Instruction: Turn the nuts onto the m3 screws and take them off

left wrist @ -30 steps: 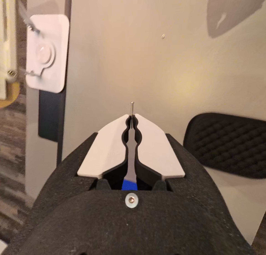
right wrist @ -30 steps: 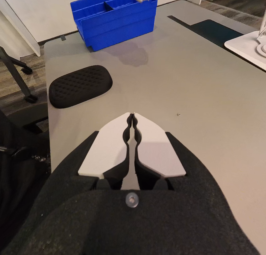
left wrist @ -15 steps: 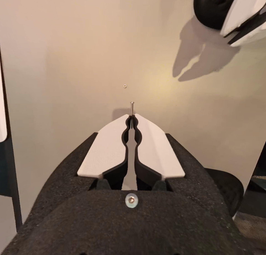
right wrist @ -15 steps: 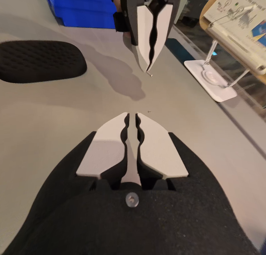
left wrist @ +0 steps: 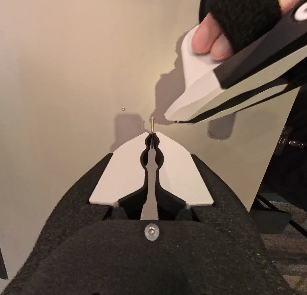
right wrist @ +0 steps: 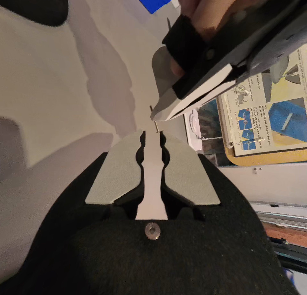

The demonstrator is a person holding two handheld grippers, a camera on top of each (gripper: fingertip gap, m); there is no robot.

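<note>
While clamped: left gripper (left wrist: pixel 152 132) pinches thin silver m3 screw (left wrist: pixel 152 124).
Right gripper (right wrist: pixel 152 132): parted, empty.
Nut: small silver nut (left wrist: pixel 122 108) on grey counter (left wrist: pixel 66 71), 10 o'clock of screw.

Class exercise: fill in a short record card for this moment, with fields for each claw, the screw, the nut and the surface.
left claw: shut on the screw, which points forward out of the tips
right claw: open, holding nothing, its tips close to the screw head
screw: thin, metal, head outward, no nut on it
nut: lying loose on the table, apart from both claws
table: plain grey top
</note>
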